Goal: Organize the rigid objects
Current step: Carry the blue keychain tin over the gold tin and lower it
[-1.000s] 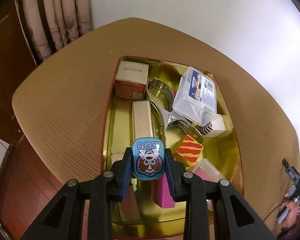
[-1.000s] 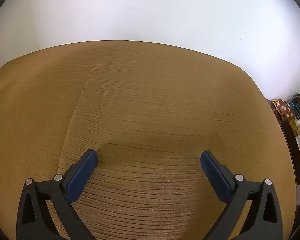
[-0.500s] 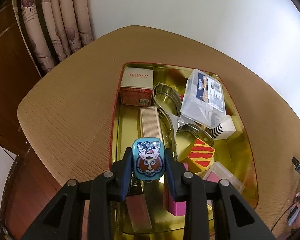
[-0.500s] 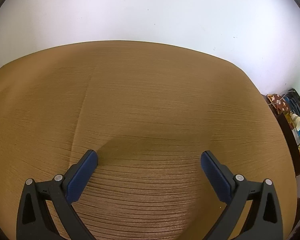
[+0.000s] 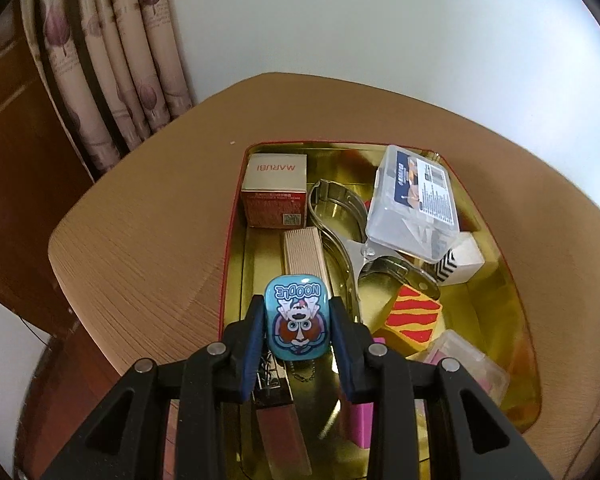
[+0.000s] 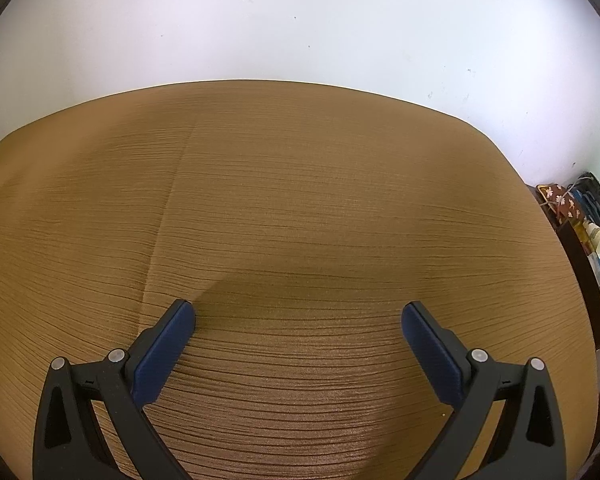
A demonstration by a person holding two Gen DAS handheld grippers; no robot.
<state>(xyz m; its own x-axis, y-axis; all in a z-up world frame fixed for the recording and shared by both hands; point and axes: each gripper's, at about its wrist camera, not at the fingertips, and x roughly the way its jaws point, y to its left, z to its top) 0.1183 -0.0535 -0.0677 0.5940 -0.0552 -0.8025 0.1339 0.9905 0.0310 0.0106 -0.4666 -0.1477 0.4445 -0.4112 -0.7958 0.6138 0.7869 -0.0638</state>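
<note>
Left wrist view looks down over a brown ribbed table (image 5: 148,232), and the gold tray (image 5: 512,300) with its red rim serves as the landmark. Left of the tray, past the table's edge, hang patterned curtains (image 5: 112,60). In the tray's far left corner stands a red and beige carton (image 5: 274,190) printed MARUBI, and nearer from it a ribbed beige bar (image 5: 302,252) lies with its long axis running from the tray's far end to its near end. Above the tray's near left part, the left gripper (image 5: 298,320) pinches a small blue tin (image 5: 298,314) labelled NOODLE, its pads pressed on the tin's two long sides; the tin's long axis points away along the fingers, and its lettering reads upside down. Under it lies a dark tube (image 5: 276,420). At the tray's middle rest metal tongs (image 5: 340,232), and toward the tray's right a clear plastic box (image 5: 416,208), a white block with black zigzags (image 5: 462,262), a yellow block with red stripes (image 5: 414,318) and a clear case with pink inside (image 5: 466,364). Right wrist view shows the right gripper (image 6: 298,316) spread wide over bare table, with nothing between its pads.
</note>
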